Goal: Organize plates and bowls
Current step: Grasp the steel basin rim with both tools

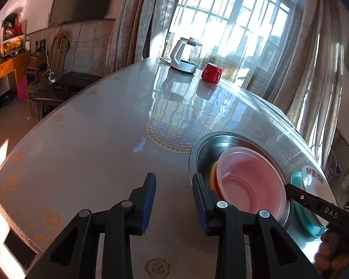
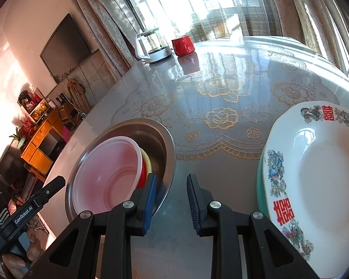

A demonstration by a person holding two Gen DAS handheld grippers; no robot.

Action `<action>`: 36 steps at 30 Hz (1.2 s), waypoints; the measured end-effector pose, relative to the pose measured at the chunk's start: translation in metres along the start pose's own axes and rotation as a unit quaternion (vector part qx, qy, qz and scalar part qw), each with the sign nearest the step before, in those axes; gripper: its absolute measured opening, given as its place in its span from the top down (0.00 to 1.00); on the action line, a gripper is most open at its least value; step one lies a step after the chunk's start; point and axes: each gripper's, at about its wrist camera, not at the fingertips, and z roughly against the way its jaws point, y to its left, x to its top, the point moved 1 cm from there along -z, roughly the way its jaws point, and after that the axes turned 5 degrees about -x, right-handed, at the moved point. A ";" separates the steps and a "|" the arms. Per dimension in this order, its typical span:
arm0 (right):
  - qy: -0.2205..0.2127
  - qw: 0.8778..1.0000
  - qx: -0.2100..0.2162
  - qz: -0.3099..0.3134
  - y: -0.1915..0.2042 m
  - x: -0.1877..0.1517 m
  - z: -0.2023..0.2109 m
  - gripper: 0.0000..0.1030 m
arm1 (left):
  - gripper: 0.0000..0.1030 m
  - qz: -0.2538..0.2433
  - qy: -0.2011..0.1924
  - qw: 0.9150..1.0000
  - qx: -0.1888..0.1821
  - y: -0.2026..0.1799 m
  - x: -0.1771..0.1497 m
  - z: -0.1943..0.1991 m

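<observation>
A steel basin (image 1: 194,153) (image 2: 137,122) sits on the table and holds a nested stack: a translucent pink bowl (image 1: 251,181) (image 2: 109,174) on top, with a red bowl (image 2: 143,174) and a yellow bowl (image 2: 148,160) under it. My left gripper (image 1: 174,200) is open over bare tabletop just left of the basin, with nothing between its fingers. My right gripper (image 2: 172,197) is open too; its left finger (image 2: 151,195) stands at the basin's right rim without pressing on it. To the right, a white patterned plate (image 2: 318,176) (image 1: 311,176) lies on a teal plate (image 2: 259,181) (image 1: 300,209).
At the far edge of the glossy round table (image 1: 93,151) stand a glass kettle (image 1: 183,55) (image 2: 151,46) and a red mug (image 1: 211,72) (image 2: 182,44). Curtains and a window lie behind. Chairs and an orange cabinet (image 1: 2,74) are off to the left.
</observation>
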 end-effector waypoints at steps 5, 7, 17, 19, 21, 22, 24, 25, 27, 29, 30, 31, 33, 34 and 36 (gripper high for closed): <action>0.010 1.000 0.006 0.005 0.003 -0.002 -0.005 0.74 | 0.73 -0.021 -0.001 1.000 -0.008 -0.006 0.003 -0.006; 0.013 1.000 0.010 0.003 0.004 -0.002 -0.007 0.74 | 0.79 -0.027 0.003 0.999 -0.016 -0.009 0.003 -0.010; 0.038 0.998 0.051 -0.014 0.005 -0.005 -0.015 0.78 | 0.87 -0.031 0.008 0.998 -0.047 -0.011 0.002 -0.015; 0.038 0.998 0.048 -0.006 0.009 -0.008 -0.016 0.79 | 0.87 -0.037 0.007 0.998 -0.045 -0.012 0.002 -0.013; 0.036 0.998 0.045 -0.007 0.010 -0.008 -0.017 0.79 | 0.87 -0.034 0.011 0.998 -0.048 -0.010 0.004 -0.015; 0.038 0.998 0.046 -0.013 0.008 -0.007 -0.018 0.79 | 0.87 -0.030 0.013 0.998 -0.050 -0.009 0.005 -0.016; 0.040 0.998 0.045 -0.016 0.007 -0.007 -0.018 0.77 | 0.86 -0.034 0.014 0.998 -0.046 -0.011 0.006 -0.020; 0.038 0.998 0.043 -0.014 0.007 -0.007 -0.017 0.77 | 0.86 -0.041 0.013 0.998 -0.040 -0.013 0.005 -0.020; 0.036 0.999 0.037 -0.013 0.007 -0.007 -0.016 0.77 | 0.86 -0.045 0.014 0.998 -0.042 -0.014 0.005 -0.021; 0.033 0.999 0.032 -0.012 0.006 -0.006 -0.015 0.77 | 0.86 -0.038 0.016 0.998 -0.051 -0.013 0.005 -0.020; 0.032 0.999 0.031 -0.012 0.006 -0.007 -0.014 0.77 | 0.86 -0.041 0.016 0.998 -0.050 -0.013 0.004 -0.019; 0.031 0.999 0.031 -0.012 0.005 -0.007 -0.014 0.77 | 0.86 -0.046 0.015 0.998 -0.048 -0.015 0.002 -0.017; 0.028 0.999 0.026 -0.003 0.007 -0.007 -0.013 0.78 | 0.85 -0.049 0.017 0.997 -0.058 -0.016 -0.002 -0.013; 0.029 0.999 0.021 0.001 0.008 -0.008 -0.013 0.78 | 0.84 -0.050 0.018 0.997 -0.062 -0.015 -0.002 -0.013; 0.034 0.999 0.021 0.000 0.005 -0.007 -0.013 0.78 | 0.79 -0.049 0.016 0.997 -0.055 -0.013 -0.001 -0.016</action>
